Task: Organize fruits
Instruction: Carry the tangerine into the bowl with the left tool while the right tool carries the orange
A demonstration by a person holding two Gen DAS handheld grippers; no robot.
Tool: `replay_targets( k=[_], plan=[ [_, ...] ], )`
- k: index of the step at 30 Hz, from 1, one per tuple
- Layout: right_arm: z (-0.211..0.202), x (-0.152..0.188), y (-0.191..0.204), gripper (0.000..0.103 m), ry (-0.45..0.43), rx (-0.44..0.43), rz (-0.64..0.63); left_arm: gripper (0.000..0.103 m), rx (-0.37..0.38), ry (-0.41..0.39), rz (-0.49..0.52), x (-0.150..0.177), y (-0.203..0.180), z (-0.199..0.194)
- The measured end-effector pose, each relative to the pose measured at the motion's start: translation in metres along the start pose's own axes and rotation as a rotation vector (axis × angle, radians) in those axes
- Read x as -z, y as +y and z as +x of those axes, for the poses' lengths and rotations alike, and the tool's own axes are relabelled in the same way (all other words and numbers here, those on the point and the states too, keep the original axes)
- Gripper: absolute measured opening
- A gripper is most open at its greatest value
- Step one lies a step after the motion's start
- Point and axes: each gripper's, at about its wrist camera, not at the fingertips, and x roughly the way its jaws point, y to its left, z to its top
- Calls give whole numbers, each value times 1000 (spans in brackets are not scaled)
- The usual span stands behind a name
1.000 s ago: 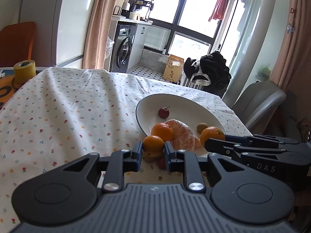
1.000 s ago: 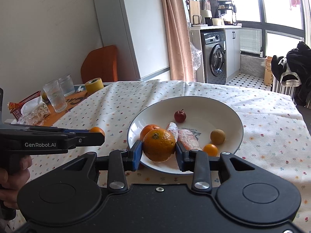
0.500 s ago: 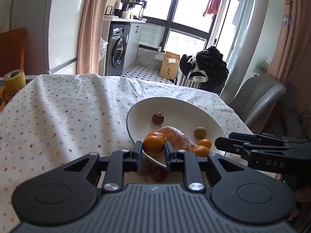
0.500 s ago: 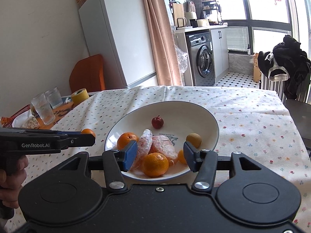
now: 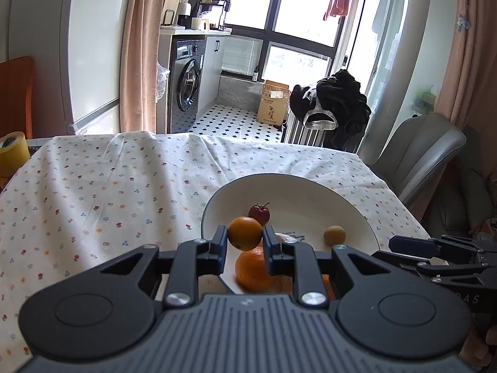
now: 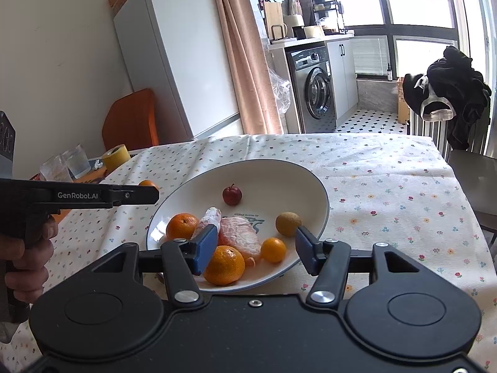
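The left gripper [image 5: 245,242] is pinched on a small round orange citrus fruit [image 5: 245,233], its two blue pads pressed against the fruit's opposite sides near the widest part, and it holds the fruit in the air above the near-left rim of the wide white ceramic plate with a thin dark edge [image 6: 313,183]. The right gripper [image 6: 254,245] hangs over the near edge of that plate with its jaws spread wide and nothing between them. Already on the plate lie a larger orange mandarin with a dimpled skin [image 6: 224,265] close to the near rim, a second mandarin [image 6: 182,226] to its left, a tiny orange kumquat-like fruit [image 6: 273,250], a peeled citrus wrapped in clear film [image 6: 239,239], a small dull-green round fruit [image 6: 288,224] and a small dark-red fruit with a stem [image 6: 232,195]; all rest on the floral-print tablecloth [image 5: 108,192] only by way of the plate. The held fruit looks light, firm but yielding, with a smooth waxy rind that could slip or roll out if the pads sat off-centre, so the grasp across its equator seems the sound one; a hard squeeze would likely bruise it or burst the skin. Being round, it will probably roll once let go, so a low release into the shallow dip of the plate, in a gap between the other fruits, appears wise. The film-wrapped peeled citrus seems the softest and most slippery piece, best taken gently across its broad middle.
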Motion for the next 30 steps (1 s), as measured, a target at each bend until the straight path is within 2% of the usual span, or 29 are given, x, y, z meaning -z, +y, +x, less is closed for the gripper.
replay_targets(
  k=[4,5,12,15,17,23,30],
  plan=[
    [2,0,0,59,0,-6,1,22,-7,-3,-20,-6,2,8],
    [2,0,0,60,-1,-6,0,26,-15,-6,-22,-7,2,9],
    [-1,3,0,65,1,-8,1,32,-31,-7,-56,-9,9,2],
    [-1,5,1,73,-2,-5,3,40,-31,-7,-67,-6,11,-4],
    [-3,5,2,76,-5,-6,3,52,-34,-9,-71,-5,12,-8],
    [-8,7,5,86,-9,1,4,75,-56,-32,-55,3,10,-23],
    [-17,12,7,96,-12,12,5,85,-66,-47,-50,10,9,-37]
  ],
)
